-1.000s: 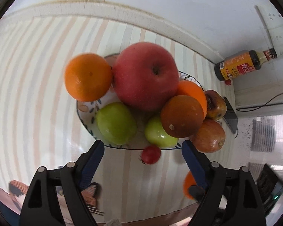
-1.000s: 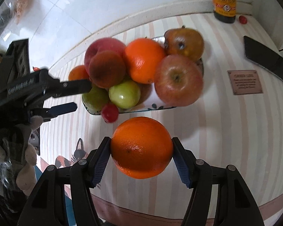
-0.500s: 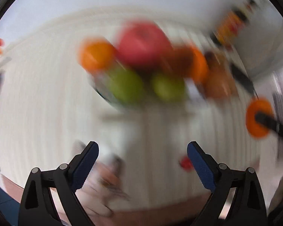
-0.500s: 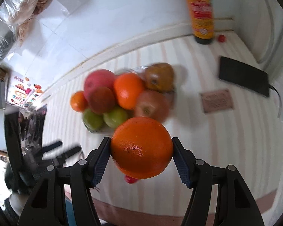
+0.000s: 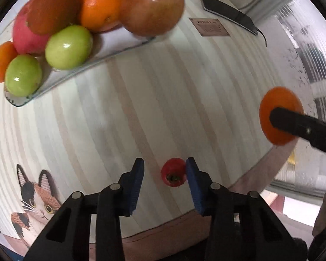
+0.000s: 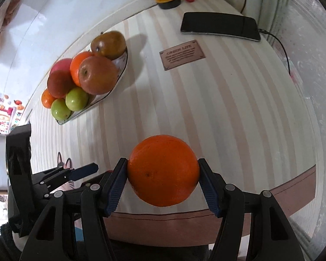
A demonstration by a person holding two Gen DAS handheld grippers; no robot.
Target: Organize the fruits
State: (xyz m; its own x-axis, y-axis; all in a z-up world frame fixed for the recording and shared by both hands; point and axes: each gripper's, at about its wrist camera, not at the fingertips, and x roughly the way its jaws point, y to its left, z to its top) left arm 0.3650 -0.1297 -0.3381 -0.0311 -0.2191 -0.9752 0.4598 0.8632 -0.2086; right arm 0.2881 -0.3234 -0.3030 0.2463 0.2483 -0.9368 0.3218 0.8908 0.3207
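Plate [image 5: 80,74] mostly loaded; right gripper [image 6: 163,174] grasping orange [image 6: 163,169]; left gripper [image 5: 165,174], jaws just closing, not yet clamping cherry tomato [image 5: 173,171] on tabletop [image 5: 141,100].

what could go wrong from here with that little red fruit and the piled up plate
1. The left gripper has just been closing, but only one pad touches the small red fruit; off-centre like that, it may roll away.
2. The plate is already heaped, so adding the orange held by the right gripper could dislodge the brown apple at its edge.
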